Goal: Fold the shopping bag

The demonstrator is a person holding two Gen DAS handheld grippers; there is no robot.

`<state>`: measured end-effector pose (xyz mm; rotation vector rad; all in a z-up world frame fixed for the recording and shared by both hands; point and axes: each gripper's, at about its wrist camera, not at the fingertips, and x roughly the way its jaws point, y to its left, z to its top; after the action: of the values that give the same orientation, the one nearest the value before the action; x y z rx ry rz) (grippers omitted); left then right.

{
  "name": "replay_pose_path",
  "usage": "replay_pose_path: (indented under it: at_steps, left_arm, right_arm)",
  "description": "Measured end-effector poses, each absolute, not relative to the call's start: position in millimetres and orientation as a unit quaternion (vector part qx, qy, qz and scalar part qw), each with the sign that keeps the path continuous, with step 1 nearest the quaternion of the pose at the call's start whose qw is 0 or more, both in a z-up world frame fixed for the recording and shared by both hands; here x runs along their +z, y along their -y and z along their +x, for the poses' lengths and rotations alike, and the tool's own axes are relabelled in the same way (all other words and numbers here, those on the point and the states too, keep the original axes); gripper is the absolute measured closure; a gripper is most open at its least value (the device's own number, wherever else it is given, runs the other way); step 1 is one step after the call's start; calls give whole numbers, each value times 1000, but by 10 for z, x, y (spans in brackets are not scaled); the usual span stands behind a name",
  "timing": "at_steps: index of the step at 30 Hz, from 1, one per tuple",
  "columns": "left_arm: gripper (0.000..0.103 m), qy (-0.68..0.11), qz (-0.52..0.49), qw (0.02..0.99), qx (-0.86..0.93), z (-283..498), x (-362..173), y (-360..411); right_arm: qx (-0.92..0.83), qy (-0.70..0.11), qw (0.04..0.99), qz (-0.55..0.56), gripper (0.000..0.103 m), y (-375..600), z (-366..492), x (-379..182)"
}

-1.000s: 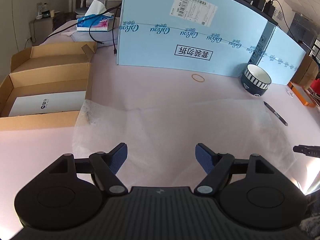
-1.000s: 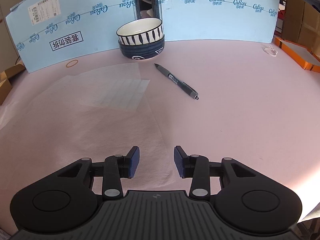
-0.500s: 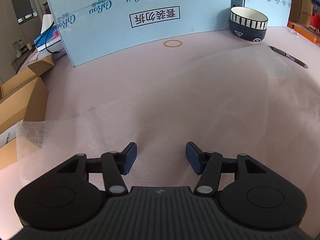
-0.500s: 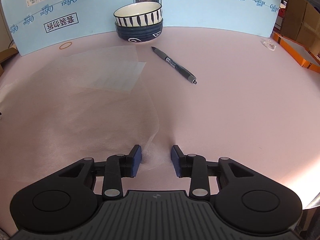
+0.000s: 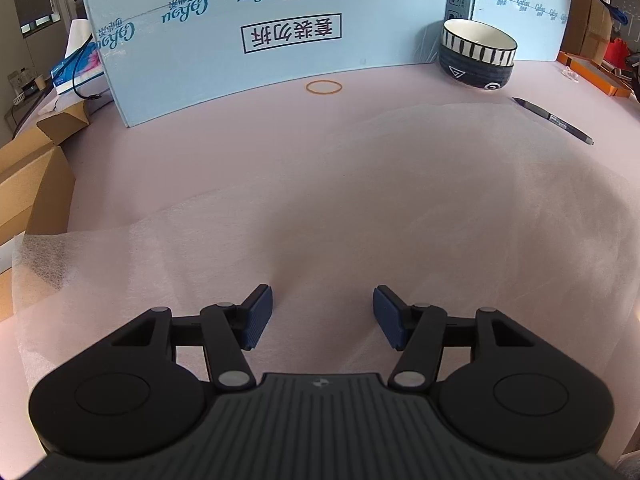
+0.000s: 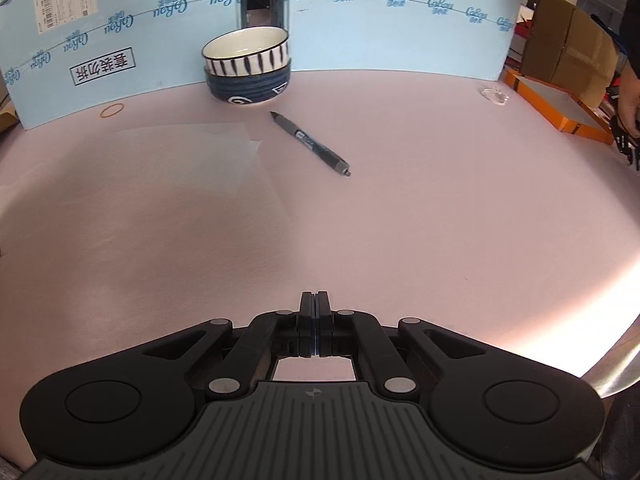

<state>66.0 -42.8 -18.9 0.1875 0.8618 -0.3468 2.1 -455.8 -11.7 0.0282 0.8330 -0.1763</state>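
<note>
Translucent white shopping bag [image 5: 400, 208] lies flat and unfolded on the pink table [image 6: 440, 200]; my left gripper [image 5: 322, 316] hovers half-open over it, my right gripper [image 6: 315, 312] has just pinched shut, whether on its edge I cannot tell.

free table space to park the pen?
Bare pink table runs right of the pen, up to the orange tray. The translucent bag covers the left. Crowded by the bowls along the blue box.

Translucent shopping bag [image 5: 400, 208], spread flat on table
</note>
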Motion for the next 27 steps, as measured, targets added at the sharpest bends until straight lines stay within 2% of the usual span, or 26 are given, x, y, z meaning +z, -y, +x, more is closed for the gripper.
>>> replay_pose_path:
  at_steps: [4, 9, 11, 12, 13, 20, 24, 27]
  left_arm:
    - [43, -412, 102, 885, -193, 606, -171, 588]
    - [42, -423, 109, 876, -204, 641, -243, 692]
    - [41, -420, 114, 877, -206, 639, -254, 710]
    - [40, -419, 115, 877, -206, 641, -257, 711]
    - [40, -419, 113, 877, -206, 643, -254, 704]
    - [42, -406, 83, 892, -179, 577, -120, 523]
    - [41, -410, 74, 899, -133, 475, -81, 286]
    - [41, -421, 56, 900, -95, 336, -65, 38]
  right_arm:
    - [-123, -414, 901, 29, 103, 4793, -272, -94]
    - [-115, -399, 908, 58, 100, 4845, -369, -158]
    - [-98, -385, 915, 67, 86, 4825, -321, -139]
    - [-90, -378, 919, 67, 70, 4802, -257, -120]
    - [-81, -369, 923, 67, 68, 4778, -187, -101]
    - [-9, -311, 945, 96, 68, 4606, 684, 34]
    - [23, -319, 942, 100, 68, 4487, 1441, -73]
    - [40, -351, 934, 60, 68, 4356, 1842, -207]
